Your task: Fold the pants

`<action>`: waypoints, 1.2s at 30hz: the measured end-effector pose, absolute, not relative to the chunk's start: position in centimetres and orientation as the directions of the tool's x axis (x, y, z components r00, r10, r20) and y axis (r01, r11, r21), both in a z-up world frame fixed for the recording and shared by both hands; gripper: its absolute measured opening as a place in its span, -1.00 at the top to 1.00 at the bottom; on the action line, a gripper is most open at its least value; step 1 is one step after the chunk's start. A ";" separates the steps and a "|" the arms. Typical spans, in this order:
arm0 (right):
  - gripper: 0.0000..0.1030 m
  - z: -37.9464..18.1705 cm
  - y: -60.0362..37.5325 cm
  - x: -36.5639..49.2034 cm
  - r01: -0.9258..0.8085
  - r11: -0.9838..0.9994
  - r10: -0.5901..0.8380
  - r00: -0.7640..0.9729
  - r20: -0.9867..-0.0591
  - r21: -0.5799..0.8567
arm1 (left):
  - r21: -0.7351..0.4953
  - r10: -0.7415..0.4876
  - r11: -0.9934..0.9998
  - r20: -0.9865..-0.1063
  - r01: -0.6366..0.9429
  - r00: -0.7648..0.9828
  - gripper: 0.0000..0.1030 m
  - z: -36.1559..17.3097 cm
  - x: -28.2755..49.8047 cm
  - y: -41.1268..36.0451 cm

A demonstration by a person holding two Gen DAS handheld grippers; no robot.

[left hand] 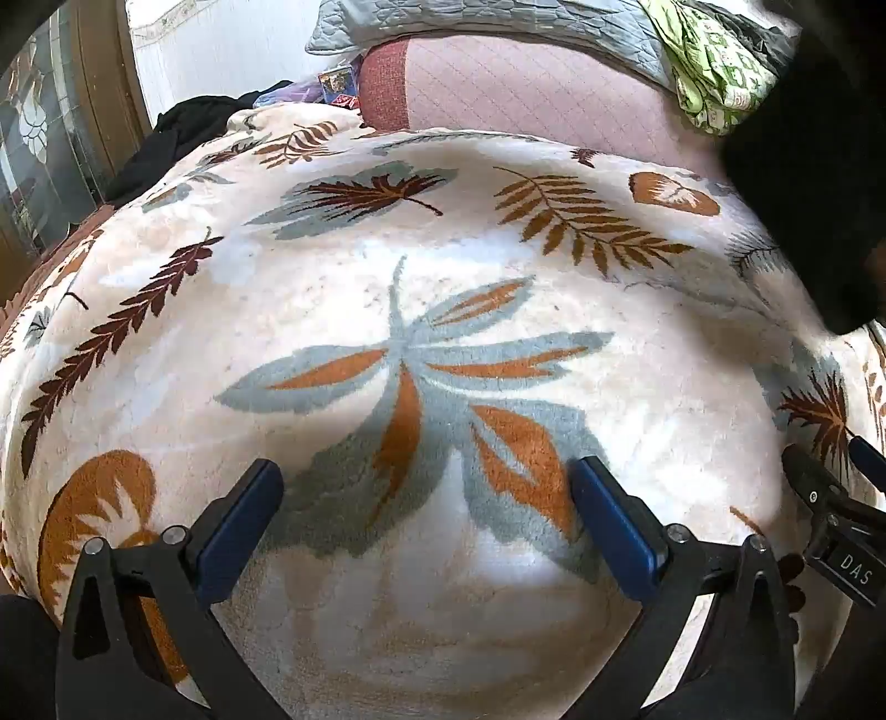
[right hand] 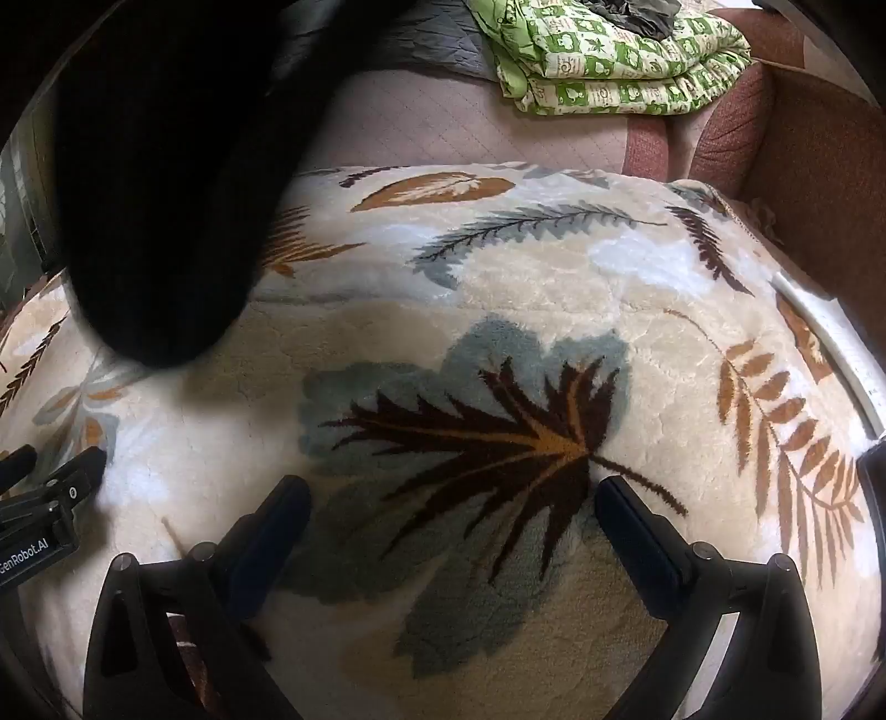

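1. The left gripper (left hand: 426, 487) is held wide open, nothing between its fingers, above the leaf-patterned blanket (left hand: 354, 288).
2. The right gripper (right hand: 451, 504) is likewise spread, empty.
3. Black pants (right hand: 166, 183) are seen over the blanket's far part, blurred.

Cream blanket (left hand: 354, 288) with rust, brown and grey-blue leaves.

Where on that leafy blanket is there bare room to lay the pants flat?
The leaf-print blanket is bare ahead of both open hand-held grippers, left and right. A dark cloth hangs between them. The far edge is crowded: green patterned quilt, grey quilt, black clothing.
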State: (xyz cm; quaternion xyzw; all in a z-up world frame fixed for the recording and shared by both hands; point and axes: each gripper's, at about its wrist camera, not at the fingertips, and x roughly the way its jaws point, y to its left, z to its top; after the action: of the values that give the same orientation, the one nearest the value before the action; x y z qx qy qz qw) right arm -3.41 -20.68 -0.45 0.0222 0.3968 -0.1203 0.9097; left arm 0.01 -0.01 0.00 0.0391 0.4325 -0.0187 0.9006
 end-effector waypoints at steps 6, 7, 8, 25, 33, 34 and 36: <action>-0.99 -0.5 -20.5 -3.5 0.236 0.970 -0.200 0.657 -0.727 -0.054 | 0.055 0.001 0.996 -0.781 0.067 0.625 -1.00 0.0 0.2 -0.1; -0.99 -0.5 -20.6 -3.5 0.237 0.970 -0.200 0.657 -0.727 -0.053 | 0.054 0.001 0.996 -0.781 0.067 0.624 -1.00 0.0 0.2 -0.1; -0.99 -0.5 -20.6 -3.5 0.237 0.970 -0.201 0.656 -0.728 -0.054 | 0.054 0.001 0.996 -0.781 0.067 0.624 -1.00 0.0 0.3 -0.2; -0.99 -0.6 -20.4 -3.7 0.239 0.970 -0.200 0.653 -0.730 -0.053 | 0.055 0.000 0.996 -0.782 0.069 0.623 -1.00 0.1 0.1 0.2; -0.99 -0.6 -20.4 -3.7 0.233 0.971 -0.199 0.649 -0.735 -0.057 | 0.049 -0.023 0.993 -0.803 0.105 0.595 -1.00 0.2 0.2 0.4; -0.99 -0.4 -20.5 -3.8 0.212 0.976 -0.174 0.647 -0.742 -0.044 | 0.045 -0.031 0.992 -0.816 0.117 0.578 -1.00 0.4 0.1 0.5; -0.99 0.1 -20.5 -4.4 0.169 0.985 -0.130 0.641 -0.757 -0.026 | 0.036 -0.046 0.990 -0.831 0.136 0.555 -1.00 0.8 -0.3 0.7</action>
State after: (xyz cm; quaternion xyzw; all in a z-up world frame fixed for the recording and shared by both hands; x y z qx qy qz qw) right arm -4.42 -20.52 0.11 0.0235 0.4157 -0.0824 0.9055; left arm -0.26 0.67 0.83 0.0481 0.4691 -0.0516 0.8803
